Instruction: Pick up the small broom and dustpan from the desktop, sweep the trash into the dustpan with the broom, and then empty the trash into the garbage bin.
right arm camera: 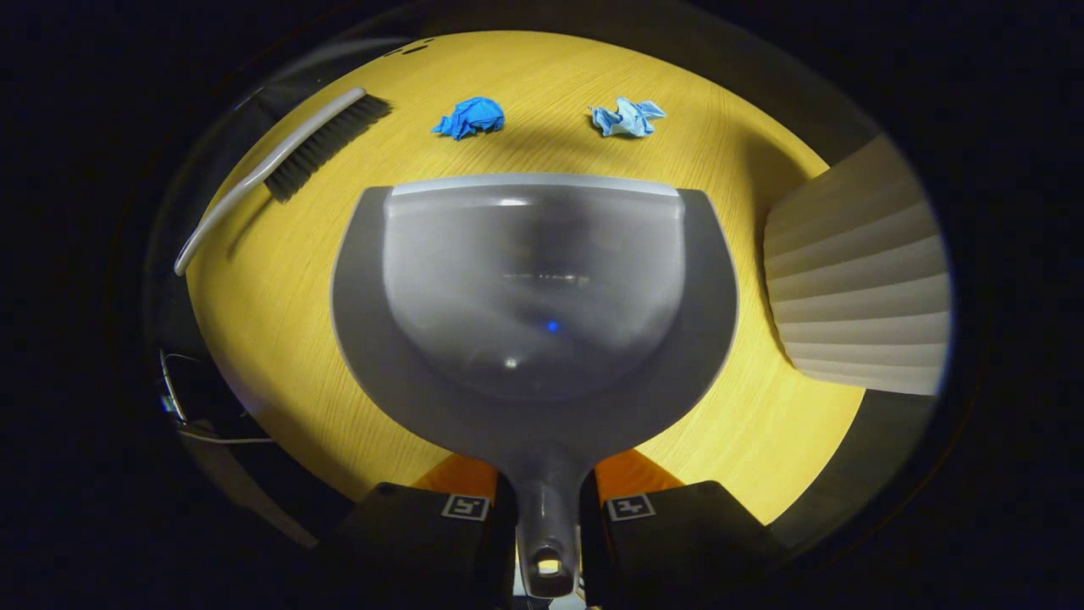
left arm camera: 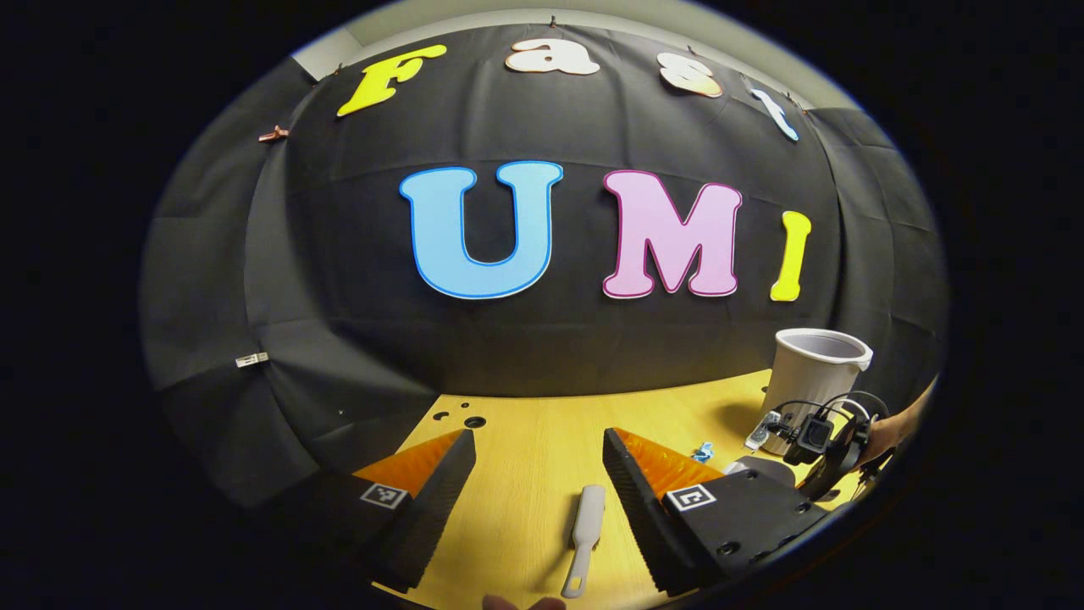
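The table is the biggest thing under me, yellow wood, with everything else spread across it. The garbage bin stands tall and ribbed on my right in the right gripper view, near the dustpan's edge; if I swing the pan carelessly toward it, I judge I could knock the bin over.

The dustpan hangs from my right gripper, whose fingers are closed narrow on its handle, one on each side. The hold sits low on a slim stem, so the pan could twist in the pinch once its front lip presses on the table, and the trash would then slide under the lip rather than in.

The broom lies flat on the table between the fingers of my left gripper, which are spread wide and not yet on it. The handle is thin and smooth; closing off-centre could flick it away or leave it levering loose in my hold. In the right gripper view it lies well to the left of the pan, bristles toward the trash.

Smallest are the two paper scraps, a dark blue wad and a pale blue wad, apart from each other just beyond the pan's lip. They look light, so a hard stroke could send them past the pan.
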A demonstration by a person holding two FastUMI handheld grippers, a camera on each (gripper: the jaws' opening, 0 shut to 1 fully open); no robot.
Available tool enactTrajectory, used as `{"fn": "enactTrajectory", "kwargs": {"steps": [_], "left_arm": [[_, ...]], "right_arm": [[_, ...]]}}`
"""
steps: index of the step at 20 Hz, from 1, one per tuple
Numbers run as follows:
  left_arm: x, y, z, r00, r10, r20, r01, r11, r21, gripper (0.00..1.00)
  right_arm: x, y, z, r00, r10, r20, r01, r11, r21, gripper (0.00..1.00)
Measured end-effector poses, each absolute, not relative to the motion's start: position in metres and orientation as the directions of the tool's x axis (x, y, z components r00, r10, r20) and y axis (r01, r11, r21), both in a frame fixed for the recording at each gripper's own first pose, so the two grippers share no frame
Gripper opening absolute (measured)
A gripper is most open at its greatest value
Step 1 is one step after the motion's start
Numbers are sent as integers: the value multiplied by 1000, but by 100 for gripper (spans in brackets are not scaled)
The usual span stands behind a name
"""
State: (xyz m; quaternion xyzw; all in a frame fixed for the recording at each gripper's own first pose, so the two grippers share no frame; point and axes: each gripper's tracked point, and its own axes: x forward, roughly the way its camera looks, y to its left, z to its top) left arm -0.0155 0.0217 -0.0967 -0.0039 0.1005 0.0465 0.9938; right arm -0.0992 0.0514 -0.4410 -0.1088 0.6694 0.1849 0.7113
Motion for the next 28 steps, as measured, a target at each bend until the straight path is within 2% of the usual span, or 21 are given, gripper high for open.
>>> {"fn": "enactTrajectory", "kwargs": {"steps": [5,8,14,20,25,28], "left_arm": [[-6,5,-132,953,4,-304,-17,999,-40,95],[1,-6,-166,912,-58,-407,32,997,-70,95],[-5,-27,-251,723,-150,-674,50,985,-165,96],[-12,-25,-312,522,-123,-844,122,990,-69,94],[-12,-31,-347,399,-126,-909,142,987,-74,94],[-9,-31,-360,347,-117,-931,125,989,-78,93]], "right_arm": [[-104,54,-427,52,170,-984,-382,914,138,34],[-105,50,-414,76,202,-976,-365,917,161,34],[-109,45,-408,129,241,-962,-338,923,186,34],[-112,43,-406,152,269,-951,-311,927,212,34],[-111,34,-403,176,228,-958,-313,935,165,34],[-108,39,-403,192,242,-951,-283,942,182,34]]}}
